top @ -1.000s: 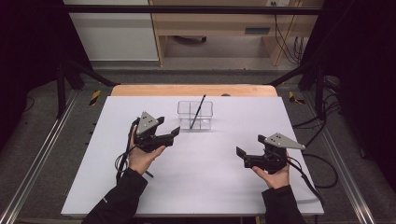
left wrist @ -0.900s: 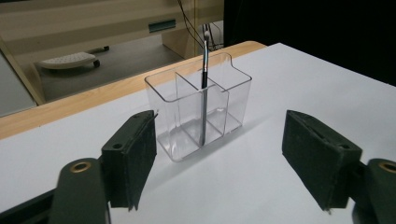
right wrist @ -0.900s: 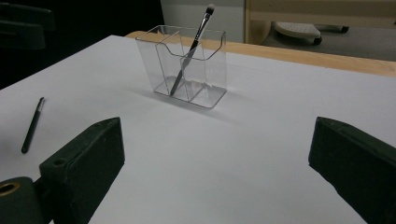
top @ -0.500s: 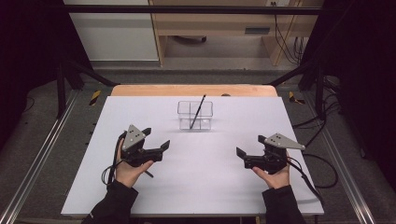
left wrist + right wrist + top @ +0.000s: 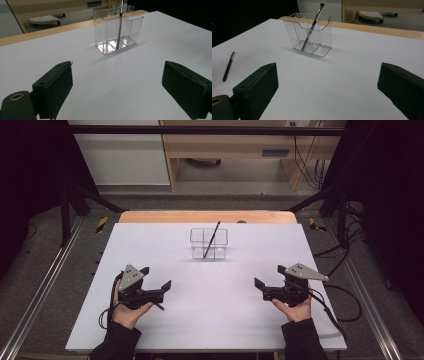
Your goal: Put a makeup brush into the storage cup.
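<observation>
A clear plastic organizer (image 5: 208, 243) with several compartments stands at the far middle of the white table (image 5: 210, 320). One black makeup brush (image 5: 212, 238) leans in it, bristles up. My left gripper (image 5: 156, 278) hovers open at the near left, nothing between its jaws. My right gripper (image 5: 270, 276) is open and holds nothing at the near right. Both point towards the organizer (image 5: 118, 30) (image 5: 310, 33). The brush (image 5: 313, 23) shows in the middle compartment. A thin black pencil-like stick (image 5: 228, 66) lies flat on the table, close by the left hand (image 5: 158, 306).
A wooden strip (image 5: 207, 216) borders the table's far edge. Behind it stand a wooden desk (image 5: 225, 145) and a white cabinet (image 5: 120, 155). Cables (image 5: 345, 295) trail at the right. Metal rails (image 5: 40, 290) run along both sides.
My left gripper has drawn back from near the organizer towards the near left of the table. The right gripper has stayed put. The brush stands as before.
</observation>
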`<state>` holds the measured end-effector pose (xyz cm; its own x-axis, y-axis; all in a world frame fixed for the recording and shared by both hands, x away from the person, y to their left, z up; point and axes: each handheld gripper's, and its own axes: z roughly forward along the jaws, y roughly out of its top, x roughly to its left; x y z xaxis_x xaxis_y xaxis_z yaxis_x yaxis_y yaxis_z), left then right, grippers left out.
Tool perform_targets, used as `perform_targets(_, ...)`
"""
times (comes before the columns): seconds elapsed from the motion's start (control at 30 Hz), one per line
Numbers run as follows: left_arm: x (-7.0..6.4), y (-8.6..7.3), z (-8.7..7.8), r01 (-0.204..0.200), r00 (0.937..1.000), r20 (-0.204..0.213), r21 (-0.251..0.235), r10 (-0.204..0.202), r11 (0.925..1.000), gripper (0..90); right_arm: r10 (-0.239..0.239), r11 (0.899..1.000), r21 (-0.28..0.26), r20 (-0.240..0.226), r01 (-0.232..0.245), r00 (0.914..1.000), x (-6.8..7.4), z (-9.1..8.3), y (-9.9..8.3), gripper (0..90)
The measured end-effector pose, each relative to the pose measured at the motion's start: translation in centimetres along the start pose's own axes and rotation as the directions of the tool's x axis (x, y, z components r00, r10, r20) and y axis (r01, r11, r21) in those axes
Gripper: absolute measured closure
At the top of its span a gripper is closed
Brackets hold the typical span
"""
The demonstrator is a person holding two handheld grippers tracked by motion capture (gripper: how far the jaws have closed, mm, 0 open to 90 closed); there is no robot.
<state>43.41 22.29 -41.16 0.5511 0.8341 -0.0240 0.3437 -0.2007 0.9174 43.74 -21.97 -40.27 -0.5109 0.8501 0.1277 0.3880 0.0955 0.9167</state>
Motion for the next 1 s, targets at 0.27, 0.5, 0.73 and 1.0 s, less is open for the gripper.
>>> perform_targets(0.27,1.3,-0.4,-1.4,0.037,0.9989,-0.029,-0.017,-0.037,0.9992,7.9,-0.001,1.0,0.003,0.006,0.001,1.0,-0.1,0.0,-0.1,3.8)
perform_targets(0.5,1.6,-0.5,-1.5,0.043,0.998,-0.046,-0.005,-0.043,0.9991,7.4,0.002,1.0,0.0,0.005,-0.002,1.0,-0.1,-0.2,-0.1,3.9)
perform_targets(0.73,2.3,-0.9,-1.7,0.067,0.9954,-0.069,0.006,-0.067,0.9977,7.6,0.001,1.0,0.006,0.008,-0.001,1.0,-0.2,-0.1,-0.1,3.9)
perform_targets(1.0,2.8,-1.6,-1.9,0.092,0.9908,-0.103,0.038,-0.088,0.995,7.9,0.004,1.0,0.008,0.008,-0.004,1.0,-0.1,-0.1,-0.2,4.1)
